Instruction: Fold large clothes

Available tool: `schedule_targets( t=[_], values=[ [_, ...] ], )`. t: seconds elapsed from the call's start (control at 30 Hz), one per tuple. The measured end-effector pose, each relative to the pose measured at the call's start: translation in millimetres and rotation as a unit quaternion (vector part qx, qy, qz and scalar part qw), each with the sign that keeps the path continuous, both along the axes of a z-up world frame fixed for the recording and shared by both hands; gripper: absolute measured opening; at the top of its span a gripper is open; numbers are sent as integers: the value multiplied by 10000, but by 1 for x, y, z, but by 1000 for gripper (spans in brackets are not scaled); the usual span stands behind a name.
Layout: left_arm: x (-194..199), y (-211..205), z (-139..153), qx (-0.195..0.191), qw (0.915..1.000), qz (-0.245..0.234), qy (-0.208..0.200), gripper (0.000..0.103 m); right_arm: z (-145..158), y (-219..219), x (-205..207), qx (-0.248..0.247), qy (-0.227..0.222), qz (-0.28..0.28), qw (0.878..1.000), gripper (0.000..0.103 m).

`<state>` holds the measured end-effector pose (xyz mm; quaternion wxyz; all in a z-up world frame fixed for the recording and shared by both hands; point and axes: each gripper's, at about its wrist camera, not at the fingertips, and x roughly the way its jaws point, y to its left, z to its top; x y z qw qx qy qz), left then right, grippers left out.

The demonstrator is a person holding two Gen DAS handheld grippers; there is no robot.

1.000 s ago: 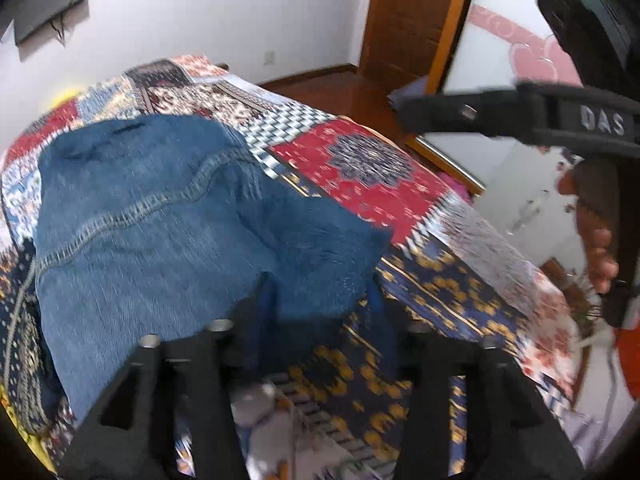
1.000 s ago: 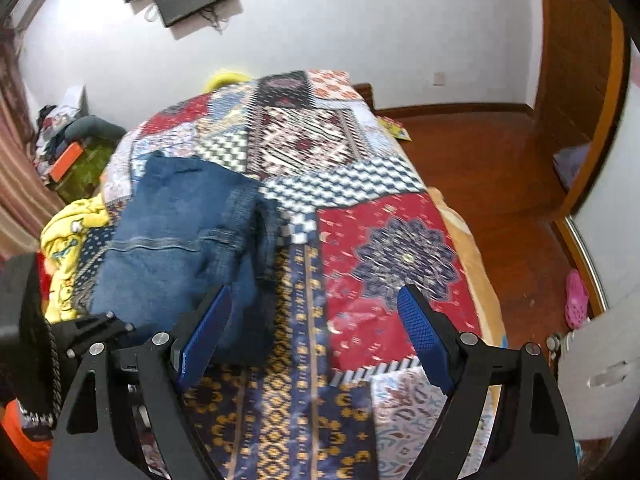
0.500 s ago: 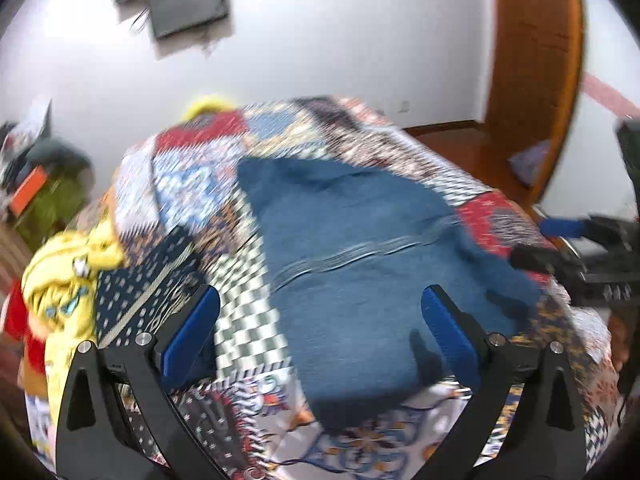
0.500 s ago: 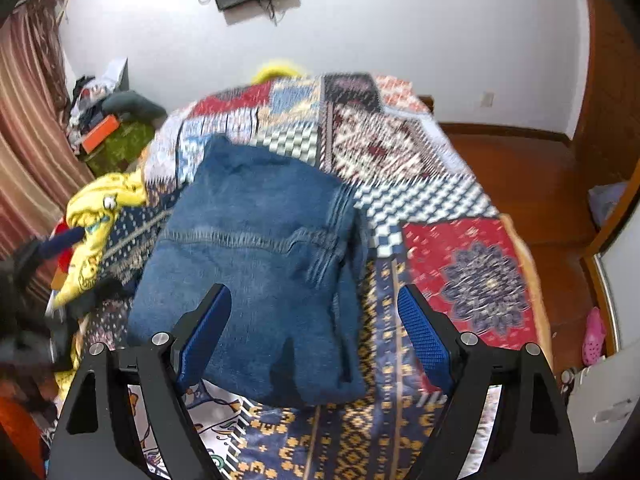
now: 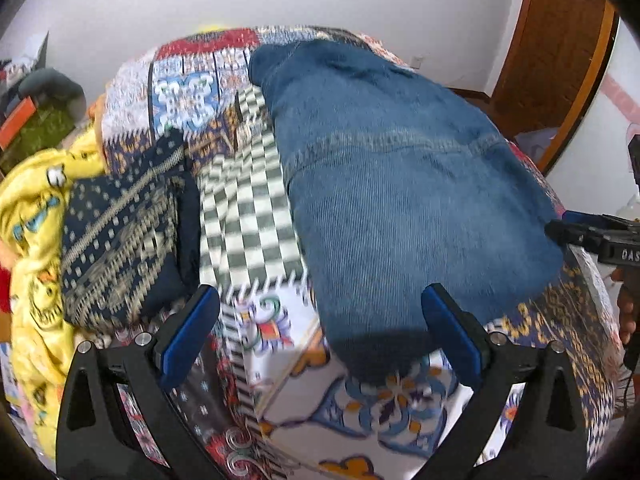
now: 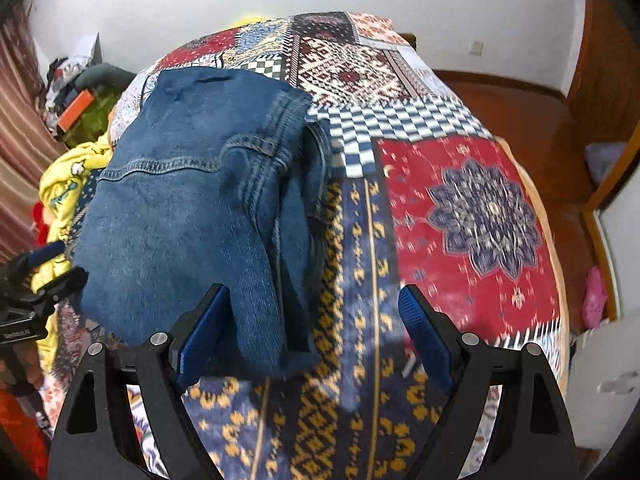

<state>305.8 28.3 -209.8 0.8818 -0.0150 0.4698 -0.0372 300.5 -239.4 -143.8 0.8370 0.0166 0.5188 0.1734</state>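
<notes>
A folded pair of blue denim jeans (image 5: pixel 400 184) lies flat on the patchwork bedspread (image 5: pixel 280 360); it also shows in the right wrist view (image 6: pixel 192 208). My left gripper (image 5: pixel 320 336) is open and empty, just above the jeans' near left corner. My right gripper (image 6: pixel 308 328) is open and empty, hovering over the jeans' near right edge. The right gripper shows at the right edge of the left wrist view (image 5: pixel 600 236). The left gripper shows at the left edge of the right wrist view (image 6: pixel 36 292).
A folded dark patterned cloth (image 5: pixel 120 232) and a yellow printed garment (image 5: pixel 36 208) lie left of the jeans. The bedspread (image 6: pixel 472 208) stretches to the right. A wooden floor (image 6: pixel 520 112), a door (image 5: pixel 560 40) and clutter (image 6: pixel 76 100) by the wall surround the bed.
The left gripper, shut on the denim corner a second ago, has opened and swung left and back. The right gripper has moved left over the jeans. The jeans lie released.
</notes>
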Motion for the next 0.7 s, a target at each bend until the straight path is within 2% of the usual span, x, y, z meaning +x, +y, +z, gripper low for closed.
schedule_targets(
  t=[0.1,0.2,0.37,0.53,0.7],
  values=[
    [-15,6,-5,19,9999,-71,99,102,-1,-11,-10,-81,44,-88,9999,84],
    [-27,13,-8,368,9992,-32,149,102,0,-17,-19,-342,66,-154,9993,84],
    [-31,33,10,708,9972,230,-71,102,14,-23,-23,-458,-43,-95,9989,84],
    [-14,51,45,362,9972,459,-470,102,43,-14,-21,-181,-418,7,9990,84],
    [20,57,65,-228,9958,530,-704,102,58,8,-1,340,-620,215,9973,84]
  ],
)
